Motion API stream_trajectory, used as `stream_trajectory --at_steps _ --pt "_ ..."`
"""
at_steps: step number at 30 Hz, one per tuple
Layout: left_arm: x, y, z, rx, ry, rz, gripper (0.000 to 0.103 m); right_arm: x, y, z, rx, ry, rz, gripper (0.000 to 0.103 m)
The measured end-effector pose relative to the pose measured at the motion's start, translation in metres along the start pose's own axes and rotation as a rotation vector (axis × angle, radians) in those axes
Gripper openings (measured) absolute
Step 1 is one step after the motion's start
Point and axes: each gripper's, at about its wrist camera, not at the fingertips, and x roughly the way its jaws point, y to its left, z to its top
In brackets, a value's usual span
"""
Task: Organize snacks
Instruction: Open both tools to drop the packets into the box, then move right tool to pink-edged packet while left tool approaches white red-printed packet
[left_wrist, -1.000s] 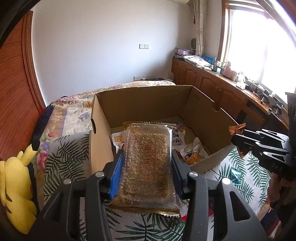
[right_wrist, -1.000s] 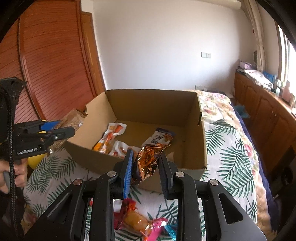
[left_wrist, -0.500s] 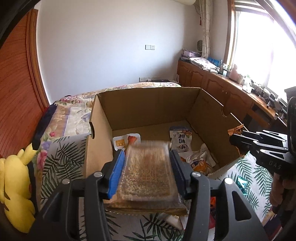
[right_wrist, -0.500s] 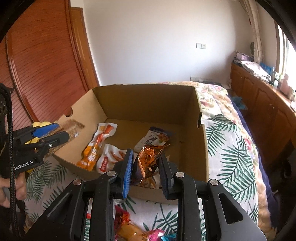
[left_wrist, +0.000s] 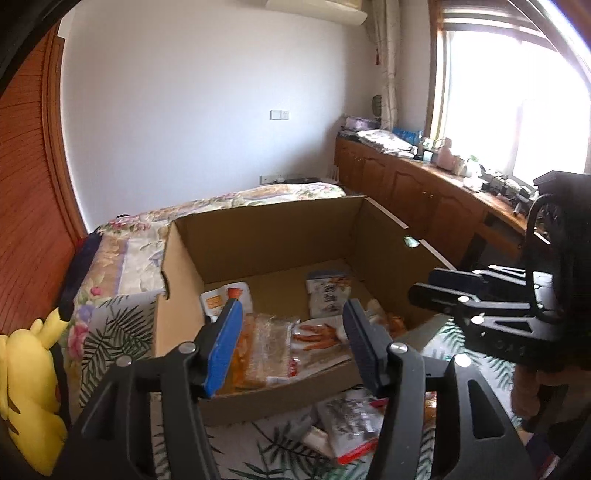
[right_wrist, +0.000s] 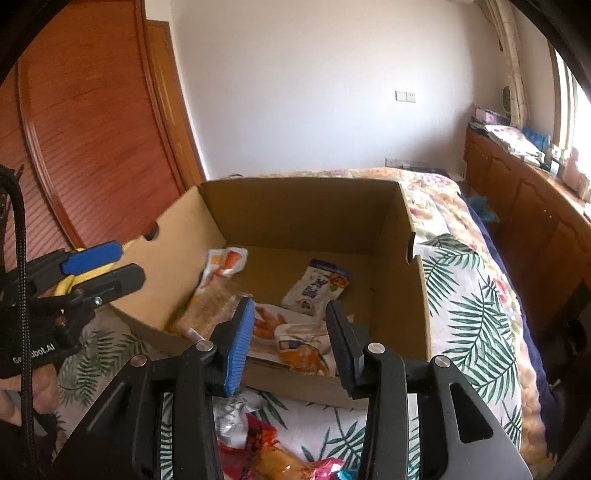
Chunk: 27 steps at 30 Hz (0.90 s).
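Both grippers empty over the cardboard box, snacks just let go

The left gripper and right gripper have just been opening their jaws, which now stand spread with nothing between them; the clear grain bar pack lies inside the box at its 7 o'clock corner, half over other packets, and may slide or get snagged if a finger dips on the way out; more loose wrappers wait on the leaf-print bedspread at 6 o'clock outside the box, crowded enough that a pinch could catch two at once; the left gripper's body reads roughly "GenRobot.AI"; the white pouch carries print too small to read.
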Motion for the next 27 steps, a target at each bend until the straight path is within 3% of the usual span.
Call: stream_trajectory --at_steps 6,17,27 --pt "-0.018 -0.016 -0.004 0.012 -0.017 -0.045 0.057 -0.028 0.000 -0.012 -0.016 -0.032 0.031 0.040" --pt "-0.054 -0.037 -0.022 0.043 -0.001 -0.084 0.057 -0.062 0.004 -0.050 -0.095 0.004 0.071 0.040" --pt "-0.064 -0.044 -0.052 0.077 0.013 -0.107 0.058 -0.035 0.003 -0.083 -0.113 0.088 0.086 0.040"
